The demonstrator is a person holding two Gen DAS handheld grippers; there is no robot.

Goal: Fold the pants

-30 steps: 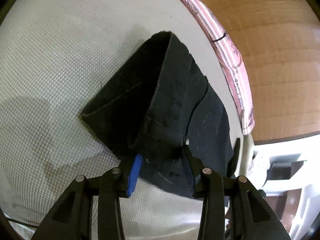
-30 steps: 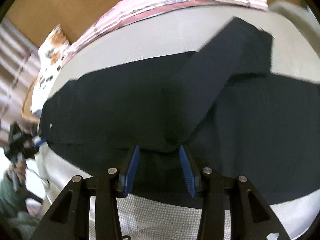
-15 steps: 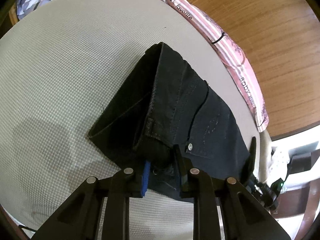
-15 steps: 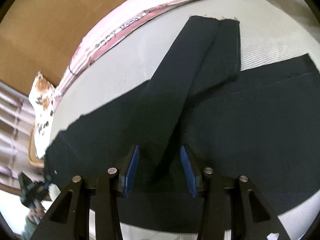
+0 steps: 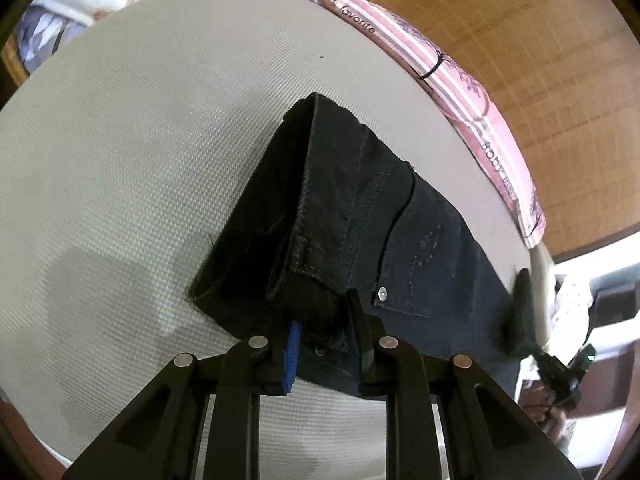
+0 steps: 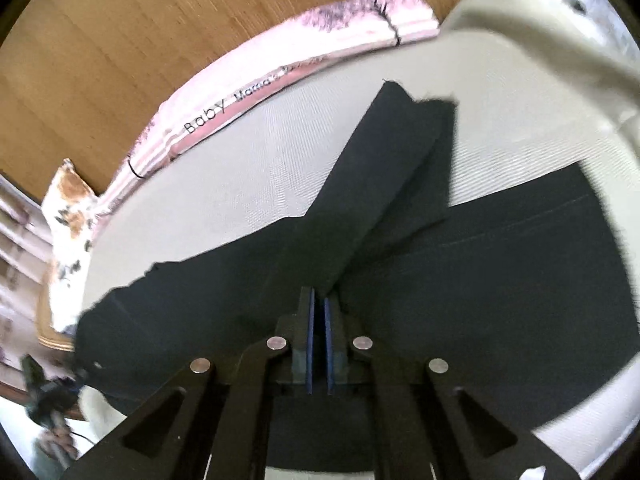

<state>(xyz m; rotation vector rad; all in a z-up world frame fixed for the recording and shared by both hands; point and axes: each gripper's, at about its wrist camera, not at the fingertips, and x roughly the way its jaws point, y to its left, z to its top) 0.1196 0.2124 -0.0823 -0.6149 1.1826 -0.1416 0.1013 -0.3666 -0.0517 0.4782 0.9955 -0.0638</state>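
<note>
A pink striped cloth [image 5: 448,80] edges the grey textured mat [image 5: 140,140], beside a wooden floor [image 5: 540,60].

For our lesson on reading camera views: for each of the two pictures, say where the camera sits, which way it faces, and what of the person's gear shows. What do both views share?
Left wrist: sits on the left gripper, facing along its fingers at the waistband end of the black pants that it clamps; the other gripper shows far right.
Right wrist: sits on the right gripper, facing along its fingers at a lifted pant leg pinched between them.
Shared: the pants, the grey mattress, the pink striped cloth and the wooden floor.
</note>
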